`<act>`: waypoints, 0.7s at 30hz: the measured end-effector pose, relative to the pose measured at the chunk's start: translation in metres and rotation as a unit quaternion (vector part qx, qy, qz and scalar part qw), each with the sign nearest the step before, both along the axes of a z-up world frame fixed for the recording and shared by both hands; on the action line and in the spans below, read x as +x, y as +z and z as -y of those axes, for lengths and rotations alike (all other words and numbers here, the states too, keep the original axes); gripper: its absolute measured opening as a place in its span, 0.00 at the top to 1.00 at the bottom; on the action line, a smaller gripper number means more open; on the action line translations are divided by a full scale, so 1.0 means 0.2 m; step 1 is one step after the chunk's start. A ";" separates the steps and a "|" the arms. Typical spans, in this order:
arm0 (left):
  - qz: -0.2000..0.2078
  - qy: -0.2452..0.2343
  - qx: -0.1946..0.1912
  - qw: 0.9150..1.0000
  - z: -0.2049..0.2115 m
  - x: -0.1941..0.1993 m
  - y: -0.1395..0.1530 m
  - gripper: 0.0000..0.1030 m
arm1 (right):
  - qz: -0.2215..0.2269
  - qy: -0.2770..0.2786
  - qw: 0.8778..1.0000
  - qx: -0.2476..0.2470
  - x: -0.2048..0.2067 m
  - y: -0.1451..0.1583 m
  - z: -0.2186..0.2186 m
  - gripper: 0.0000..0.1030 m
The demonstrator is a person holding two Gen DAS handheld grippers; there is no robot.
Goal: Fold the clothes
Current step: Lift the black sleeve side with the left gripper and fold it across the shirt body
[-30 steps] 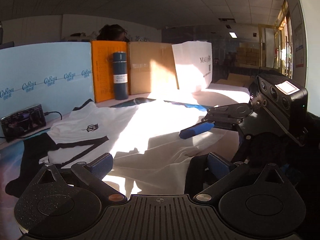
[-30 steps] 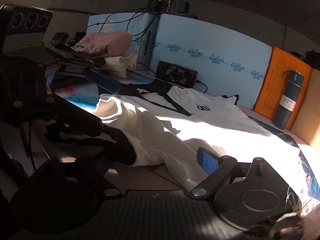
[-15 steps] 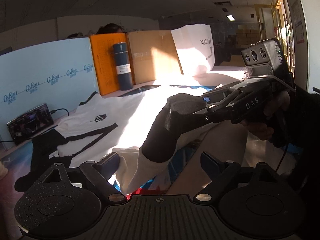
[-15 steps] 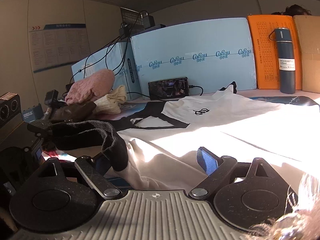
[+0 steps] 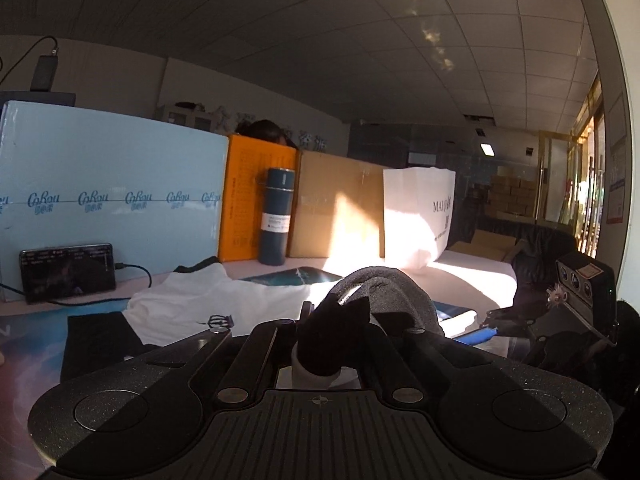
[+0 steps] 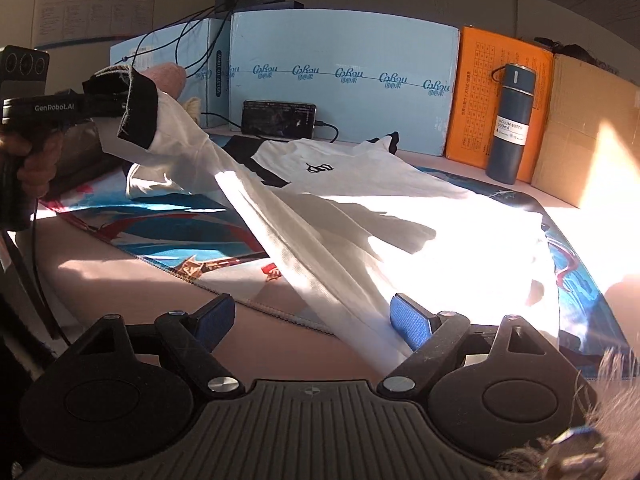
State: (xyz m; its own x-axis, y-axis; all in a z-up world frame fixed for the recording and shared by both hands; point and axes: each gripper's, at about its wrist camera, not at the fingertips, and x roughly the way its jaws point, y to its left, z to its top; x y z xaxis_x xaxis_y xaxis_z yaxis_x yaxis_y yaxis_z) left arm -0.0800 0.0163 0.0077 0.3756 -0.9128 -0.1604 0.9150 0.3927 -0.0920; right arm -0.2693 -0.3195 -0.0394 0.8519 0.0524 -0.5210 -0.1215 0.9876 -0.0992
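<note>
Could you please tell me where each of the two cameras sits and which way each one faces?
Left wrist: on the left gripper, shut on the dark cuff; faces the boxes; right gripper at right.
Right wrist: on the right gripper, its jaws closing around the sleeve; faces the shirt; a hand at left.
Shared: shirt, bottle, phone.

The black cuff [image 5: 332, 340] bunched up in the left wrist view and hid the left gripper's [image 5: 326, 354] pads, so the place where they pinched it could not be seen. The small print on the blue bottle [image 6: 510, 124] was too tiny to read (only a pale label showed). The phone [image 5: 68, 278] screen was too dark to make out. Bright sun washed out part of the white shirt [image 6: 460, 216]. The hand [image 6: 34, 164] on the left gripper's handle was cut off by the picture's edge.
</note>
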 end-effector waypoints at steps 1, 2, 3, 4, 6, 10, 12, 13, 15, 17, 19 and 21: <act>0.003 -0.003 0.003 1.000 0.00 0.00 0.00 1.00 | -0.006 -0.016 1.000 -0.014 -0.02 0.00 0.03 0.47; 0.006 -0.007 0.008 1.000 -0.01 -0.01 -0.01 1.00 | -0.009 -0.030 0.999 -0.018 -0.04 0.00 0.06 0.59; 0.009 -0.013 0.015 1.000 -0.02 -0.02 -0.01 1.00 | -0.012 -0.042 0.999 -0.020 -0.07 0.00 0.10 0.64; 0.012 -0.023 0.020 0.999 -0.03 -0.04 -0.03 1.00 | -0.011 -0.049 0.999 -0.019 -0.10 0.00 0.12 0.74; 0.015 -0.048 0.040 0.998 -0.04 -0.07 -0.05 1.00 | -0.010 -0.060 0.998 -0.016 -0.17 0.00 0.16 0.91; -0.005 -0.113 0.070 0.991 -0.10 -0.15 -0.07 1.00 | -0.008 -0.040 0.999 0.017 -0.29 0.04 0.14 0.97; -0.012 -0.107 0.074 0.991 -0.13 -0.16 -0.07 1.00 | -0.003 -0.034 0.999 0.023 -0.34 0.06 0.12 0.97; -0.016 -0.091 0.071 0.993 -0.13 -0.15 -0.07 1.00 | 0.003 -0.035 0.999 0.025 -0.34 0.07 0.12 0.97; -0.023 -0.051 0.056 0.997 -0.13 -0.10 -0.07 1.00 | 0.017 -0.035 0.999 0.032 -0.33 0.10 0.14 0.97; -0.025 -0.003 0.043 0.999 -0.09 -0.03 -0.06 1.00 | 0.035 -0.032 0.998 0.041 -0.31 0.12 0.16 0.97; -0.021 0.041 0.035 0.998 -0.02 0.04 -0.05 0.99 | 0.048 -0.021 0.998 0.045 -0.27 0.16 0.19 0.97; 0.001 0.060 0.051 0.997 0.06 0.09 -0.03 0.99 | 0.058 -0.009 0.997 0.047 -0.21 0.19 0.22 0.97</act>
State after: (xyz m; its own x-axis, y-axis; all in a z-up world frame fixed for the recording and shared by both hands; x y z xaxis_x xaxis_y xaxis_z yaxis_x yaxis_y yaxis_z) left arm -0.0612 0.0037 0.0023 0.4822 -0.8398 -0.2495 0.8605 0.5074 -0.0448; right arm -0.3120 -0.3632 -0.0009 0.9072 0.0816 -0.4126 -0.0976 0.9951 -0.0178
